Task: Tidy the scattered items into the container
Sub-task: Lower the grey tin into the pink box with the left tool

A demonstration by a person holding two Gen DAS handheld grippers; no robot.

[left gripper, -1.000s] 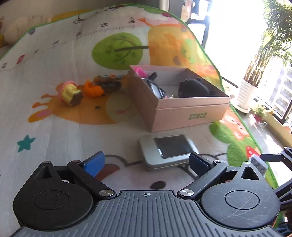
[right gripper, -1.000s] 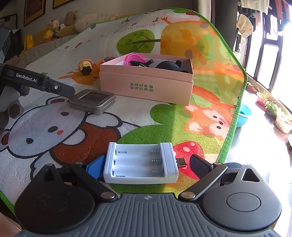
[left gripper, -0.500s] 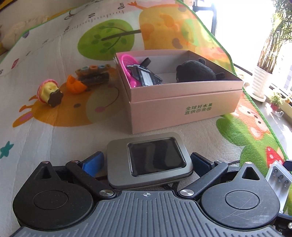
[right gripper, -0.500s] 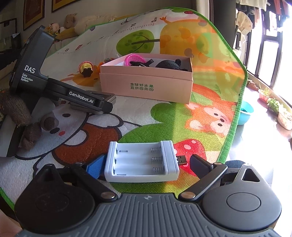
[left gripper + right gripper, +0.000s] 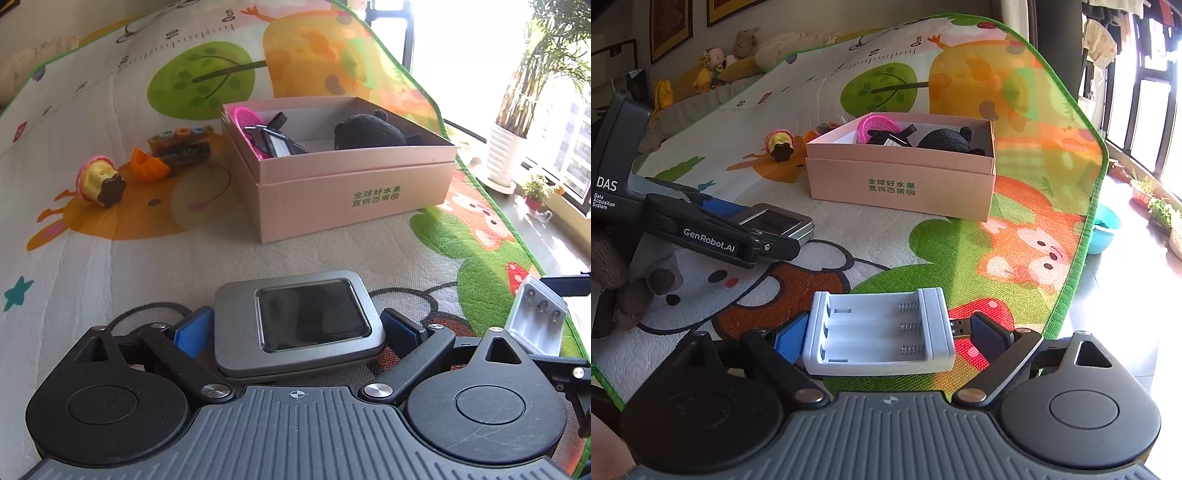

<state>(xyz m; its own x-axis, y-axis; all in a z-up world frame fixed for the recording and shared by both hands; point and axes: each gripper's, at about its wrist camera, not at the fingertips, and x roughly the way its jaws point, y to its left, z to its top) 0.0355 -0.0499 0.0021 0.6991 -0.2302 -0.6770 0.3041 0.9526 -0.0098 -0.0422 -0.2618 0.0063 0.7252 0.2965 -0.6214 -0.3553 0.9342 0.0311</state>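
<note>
My left gripper (image 5: 297, 332) is closed around a grey metal tin with a dark window (image 5: 299, 321), its blue pads against the tin's sides; the tin sits low over the play mat. My right gripper (image 5: 886, 334) is shut on a white battery charger (image 5: 879, 332) with a USB plug at its right end. The pink cardboard box (image 5: 354, 192) stands ahead, also in the right wrist view (image 5: 901, 181), holding a pink item, a black clip and a black plush. The left gripper and the tin (image 5: 775, 221) show at the left of the right wrist view.
On the mat left of the box lie a toy cupcake (image 5: 99, 181), an orange toy piece (image 5: 147, 170) and a toy with coloured pegs (image 5: 181, 146). The mat's green edge (image 5: 1086, 236) runs on the right, with floor, a blue bowl (image 5: 1102, 229) and plants beyond.
My left gripper has moved forward to the grey tin and closed its pads on the tin's sides. My right gripper keeps hold of the charger and has barely moved.
</note>
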